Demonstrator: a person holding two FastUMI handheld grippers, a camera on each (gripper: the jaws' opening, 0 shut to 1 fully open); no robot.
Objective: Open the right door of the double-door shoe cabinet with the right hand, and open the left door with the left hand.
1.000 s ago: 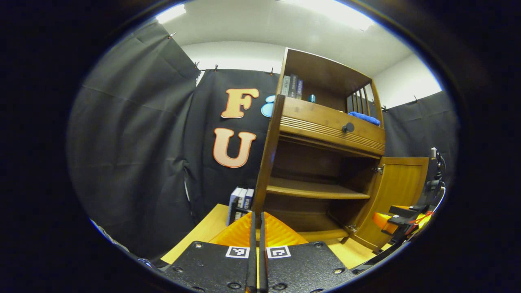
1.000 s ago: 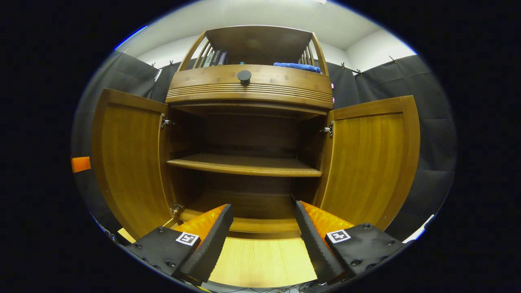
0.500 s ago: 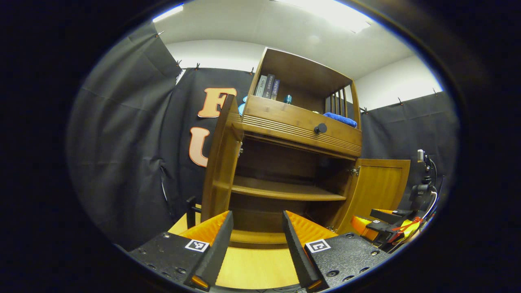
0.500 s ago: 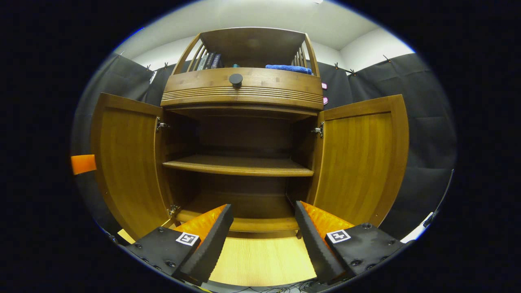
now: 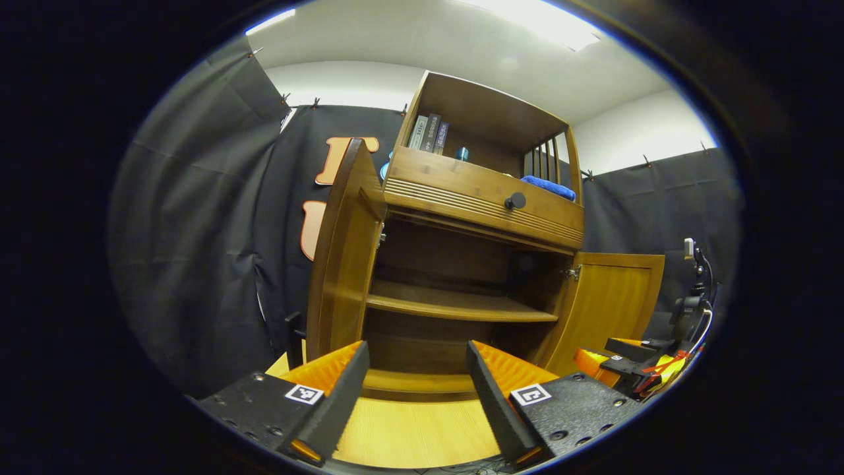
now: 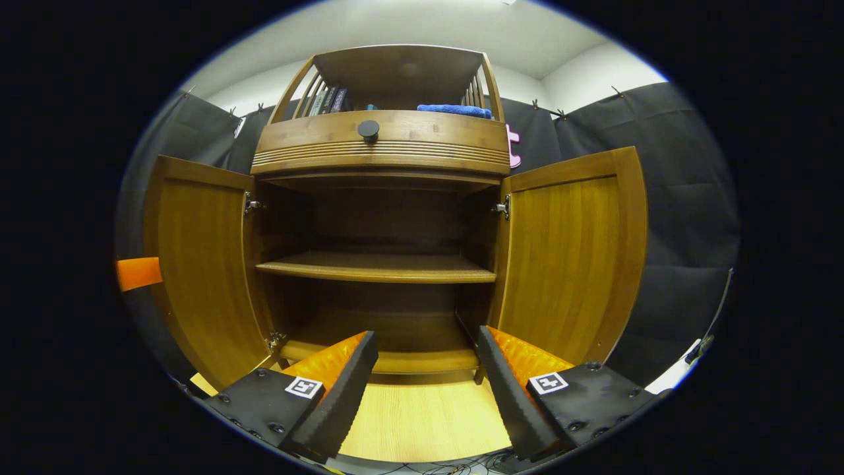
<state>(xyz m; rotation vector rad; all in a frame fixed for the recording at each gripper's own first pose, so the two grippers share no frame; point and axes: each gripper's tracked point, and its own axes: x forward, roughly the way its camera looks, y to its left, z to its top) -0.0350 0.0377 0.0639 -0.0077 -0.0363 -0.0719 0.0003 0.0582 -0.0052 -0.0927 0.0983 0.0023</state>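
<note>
- Left gripper view looks up at the shoe cabinet (image 5: pixel 461 264) from low on its left; the left gripper (image 5: pixel 417 402) sits at the bottom edge with its fingers spread wide and nothing between them.
- Just ahead of that gripper, the left door (image 5: pixel 343 251) stands swung out, seen nearly edge-on, apart from both fingers.
- Farther right in the same view, the right door (image 5: pixel 610 303) hangs open, and the other gripper (image 5: pixel 626 363) shows low beside it.
- Right gripper view faces the cabinet (image 6: pixel 382 264) square on; the right gripper (image 6: pixel 427 396) is parted wide and holds nothing, hovering over the pale wooden floor (image 6: pixel 422 422).
- Both doors are open here: left door (image 6: pixel 198 277) and right door (image 6: pixel 567 257), each folded out past the cabinet sides.
- Inside, one shelf (image 6: pixel 376 267) crosses the bare compartment.
- Above the doors sits a drawer (image 6: pixel 382 142) with a round dark knob (image 6: pixel 368 129).
- On the top shelf stand some books (image 6: pixel 326 102), with a blue folded cloth (image 6: pixel 455 110) to their right.
</note>
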